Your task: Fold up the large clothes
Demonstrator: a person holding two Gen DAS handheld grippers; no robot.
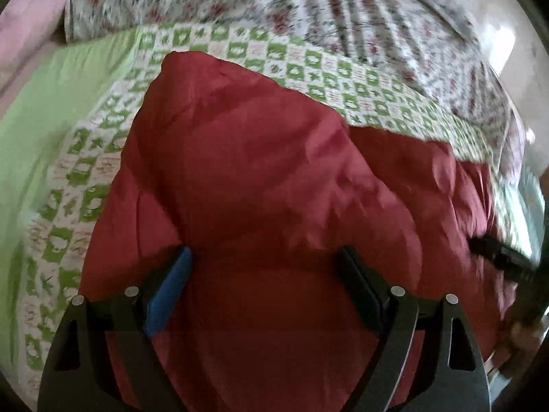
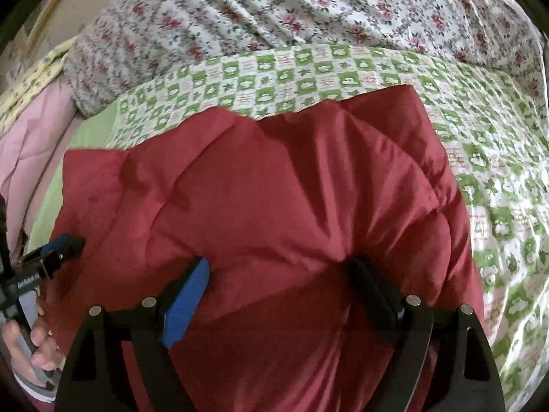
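Observation:
A big red quilted garment (image 1: 260,171) lies bunched on a green-and-white checked bedsheet (image 1: 85,158); it also fills the right wrist view (image 2: 274,199). My left gripper (image 1: 266,257) is open, its fingers spread wide over the red fabric with nothing pinched between them. My right gripper (image 2: 279,267) is open too, spread over the puffy red fabric. The left gripper shows at the left edge of the right wrist view (image 2: 61,243), beside the garment's left side. The right gripper's dark tip shows at the right edge of the left wrist view (image 1: 494,250).
A floral quilt (image 2: 274,10) is heaped along the back of the bed. A pink blanket (image 2: 31,144) lies at the far left. The checked sheet (image 2: 497,171) stretches to the right of the garment. A plain green strip (image 1: 37,120) borders the sheet.

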